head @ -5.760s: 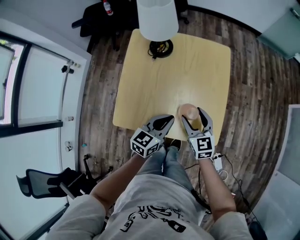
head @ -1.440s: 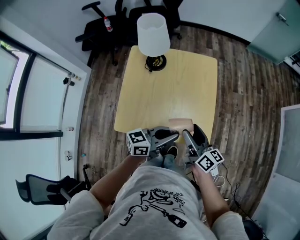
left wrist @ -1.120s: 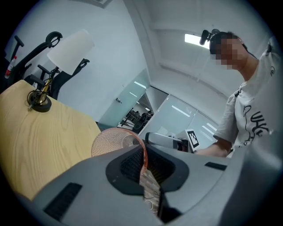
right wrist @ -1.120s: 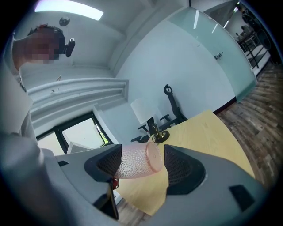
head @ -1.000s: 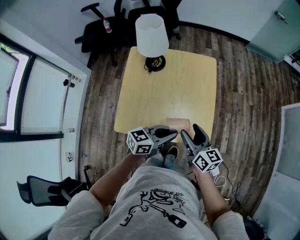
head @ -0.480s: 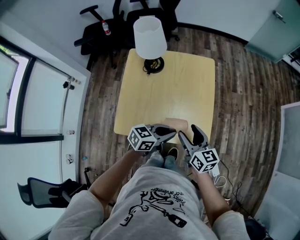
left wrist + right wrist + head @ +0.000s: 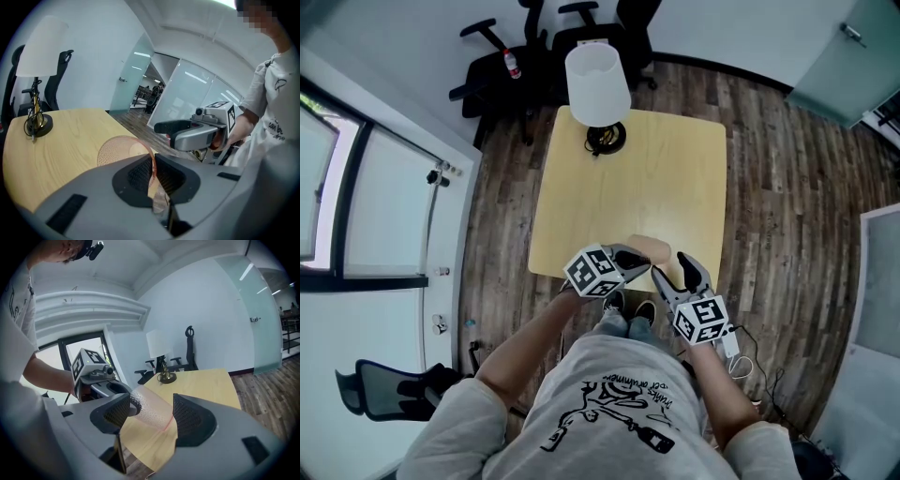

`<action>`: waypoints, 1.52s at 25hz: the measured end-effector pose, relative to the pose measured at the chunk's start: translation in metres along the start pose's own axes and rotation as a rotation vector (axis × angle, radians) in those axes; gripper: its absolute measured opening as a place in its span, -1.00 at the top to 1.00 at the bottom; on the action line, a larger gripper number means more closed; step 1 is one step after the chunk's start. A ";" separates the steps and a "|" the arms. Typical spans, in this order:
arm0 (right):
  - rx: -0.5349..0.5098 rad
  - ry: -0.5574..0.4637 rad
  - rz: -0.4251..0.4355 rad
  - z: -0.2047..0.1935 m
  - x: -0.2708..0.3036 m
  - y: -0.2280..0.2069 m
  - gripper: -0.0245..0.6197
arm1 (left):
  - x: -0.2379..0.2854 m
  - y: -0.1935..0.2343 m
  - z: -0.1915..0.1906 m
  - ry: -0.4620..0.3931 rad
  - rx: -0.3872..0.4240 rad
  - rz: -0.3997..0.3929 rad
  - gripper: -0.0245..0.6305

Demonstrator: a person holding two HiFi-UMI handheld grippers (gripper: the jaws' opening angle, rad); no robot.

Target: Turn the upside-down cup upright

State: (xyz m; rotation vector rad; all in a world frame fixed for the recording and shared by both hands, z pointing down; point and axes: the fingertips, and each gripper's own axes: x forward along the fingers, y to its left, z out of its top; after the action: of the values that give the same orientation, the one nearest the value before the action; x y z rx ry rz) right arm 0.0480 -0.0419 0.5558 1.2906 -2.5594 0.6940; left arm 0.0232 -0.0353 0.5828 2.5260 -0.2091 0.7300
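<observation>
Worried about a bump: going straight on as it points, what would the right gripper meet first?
Likely the cup, right ahead between its parted jaws; the left gripper holds it just beyond.

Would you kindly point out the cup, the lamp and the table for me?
cup [image 7: 115, 150]: left gripper view, its dotted side wall.
lamp [image 7: 597, 70]: head view, top of its white shade.
table [image 7: 647, 178]: head view, bare middle of its top.
</observation>
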 end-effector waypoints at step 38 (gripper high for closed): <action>-0.092 0.160 0.027 -0.037 0.008 0.006 0.04 | 0.041 0.040 -0.033 0.592 0.514 0.075 0.86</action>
State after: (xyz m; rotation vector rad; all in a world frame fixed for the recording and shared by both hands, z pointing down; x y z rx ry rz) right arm 0.0366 -0.0264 0.5888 1.1264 -2.4537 0.6488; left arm 0.0312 -0.0538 0.6461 2.6183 0.1072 1.6954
